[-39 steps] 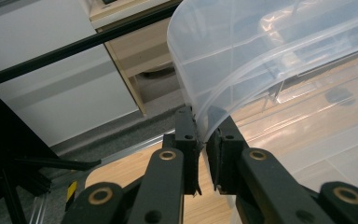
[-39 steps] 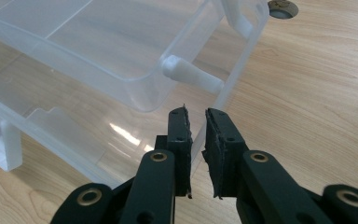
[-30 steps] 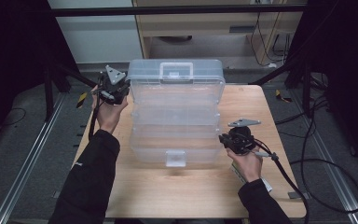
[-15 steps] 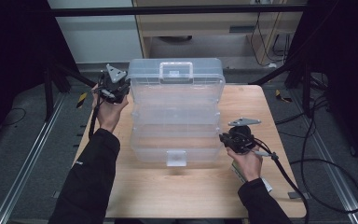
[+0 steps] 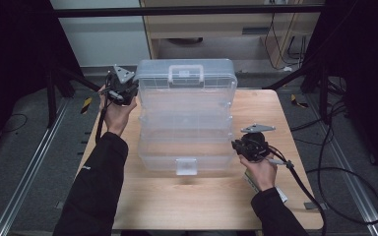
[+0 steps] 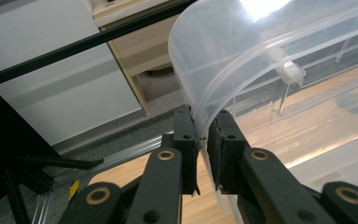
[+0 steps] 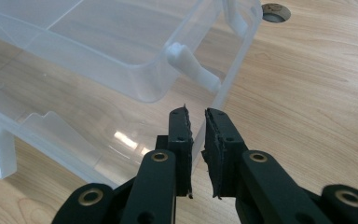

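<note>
Clear plastic, multi-tier organiser case (image 5: 186, 118) with a white front latch and top handle stands opened out on the light wooden counter (image 5: 280, 113), directly between the two grippers. Left gripper (image 6: 204, 133) is clamped on the curved rim of the raised lid (image 6: 223, 65), jaws nearly together with the thin wall pinched between the pads. Right gripper (image 7: 196, 122) sits at the case's lower right corner, jaws narrow, gripping the edge of the clear bottom tray (image 7: 121, 56); a white hinge arm (image 7: 193, 67) lies just ahead of it. Beyond the left gripper: a black rail (image 6: 84, 44), a white panel and a beige cabinet (image 5: 216, 24). Behind the right gripper a black cable (image 5: 305, 182) trails across the counter. A round cable hole (image 7: 276, 10) lies far ahead of the right gripper.
</note>
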### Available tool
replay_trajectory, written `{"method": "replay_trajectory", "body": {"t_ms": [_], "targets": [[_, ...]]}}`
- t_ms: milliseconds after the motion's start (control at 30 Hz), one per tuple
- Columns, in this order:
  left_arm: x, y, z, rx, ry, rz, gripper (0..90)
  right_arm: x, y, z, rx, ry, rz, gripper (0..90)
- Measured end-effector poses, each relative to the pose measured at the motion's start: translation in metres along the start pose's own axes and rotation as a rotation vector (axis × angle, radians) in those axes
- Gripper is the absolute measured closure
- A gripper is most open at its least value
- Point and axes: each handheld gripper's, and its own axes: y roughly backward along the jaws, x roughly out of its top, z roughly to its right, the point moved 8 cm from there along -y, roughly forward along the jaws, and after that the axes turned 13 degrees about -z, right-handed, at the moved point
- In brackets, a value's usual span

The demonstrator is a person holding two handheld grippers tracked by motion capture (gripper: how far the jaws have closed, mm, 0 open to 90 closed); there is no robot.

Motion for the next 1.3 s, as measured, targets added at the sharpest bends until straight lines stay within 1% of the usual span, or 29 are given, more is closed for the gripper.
{"method": "replay_trajectory", "body": {"t_ms": [200, 433, 567, 733, 933, 1067, 1133, 1300], "targets": [[0.005, -0.006, -0.002, 0.0, 0.003, -0.005, 81.1, 0.0, 0.0, 0.0, 0.001, -0.002, 0.0, 80.8], [0.008, -0.012, -0.004, -0.001, 0.025, 0.01, 81.0, 0.0, 0.0, 0.0, 0.0, -0.004, 0.0, 80.9], [0.011, -0.016, -0.005, 0.006, 0.025, -0.002, 80.8, 0.0, 0.0, 0.0, 0.001, -0.004, 0.0, 80.8], [0.013, -0.02, -0.006, 0.006, 0.037, -0.008, 80.7, 0.0, 0.0, 0.0, 0.004, -0.002, 0.001, 80.8], [0.016, -0.024, -0.007, 0.007, 0.017, -0.031, 80.2, 0.001, 0.0, 0.001, 0.004, -0.003, 0.001, 80.8], [0.018, -0.027, -0.008, 0.011, 0.01, -0.042, 79.9, 0.001, -0.001, 0.001, 0.007, -0.006, 0.001, 80.8], [0.019, -0.029, -0.009, 0.008, 0.013, -0.047, 79.7, 0.001, -0.001, 0.0, 0.006, -0.006, 0.001, 80.8], [0.021, -0.034, -0.01, 0.012, 0.002, -0.054, 79.0, 0.001, -0.001, 0.0, 0.008, -0.004, 0.002, 80.7]]}}
